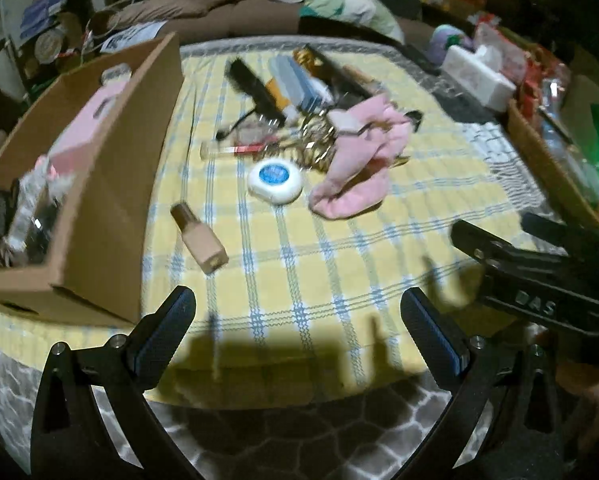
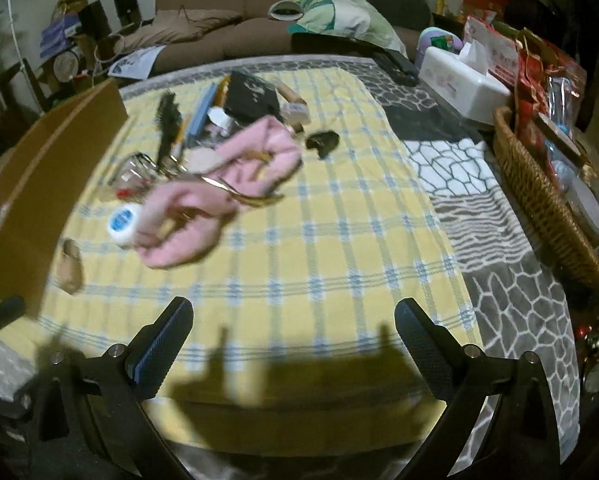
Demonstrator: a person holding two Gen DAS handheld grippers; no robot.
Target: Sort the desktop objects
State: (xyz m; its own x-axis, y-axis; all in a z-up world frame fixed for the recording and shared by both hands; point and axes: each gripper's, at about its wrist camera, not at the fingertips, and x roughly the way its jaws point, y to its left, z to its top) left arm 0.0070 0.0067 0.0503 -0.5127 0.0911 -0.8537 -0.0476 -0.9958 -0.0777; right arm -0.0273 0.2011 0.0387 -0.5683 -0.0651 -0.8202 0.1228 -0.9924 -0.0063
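I am holding both grippers low over the near edge of a yellow checked cloth (image 1: pixel 299 264), and neither is carrying anything. The left gripper (image 1: pixel 299 332) is hanging with its jaws spread wide and empty; the right gripper (image 2: pixel 293 334) is doing the same in its own view, and from the left wrist camera it is showing as a black body at the right edge.

The things waiting to be sorted are lying in a loose heap toward the far half of the cloth, well apart from both tools. Nearest my left gripper is a tan bottle (image 1: pixel 198 240), lying on its side just beside the cardboard box (image 1: pixel 111 184), which is already holding several items. Beyond it a round white case with a blue lid (image 1: pixel 274 180) is sitting flat, and a pink cloth (image 1: pixel 355 168) is sprawling next to it, draped against a tangle of gold-coloured metal pieces (image 1: pixel 319 148). A black brush (image 1: pixel 255 88) is lying further back. A wicker basket (image 2: pixel 539 200) is standing off to the right.

I am judging the bottle as rigid, smooth and likely to roll, so I would be taking it across its flat sides at mid-body. The pink cloth is looking soft and light; pinching a raised fold should lift it, though the metal pieces may come snagging along. The white case is looking slick and low, best gripped across its rim.
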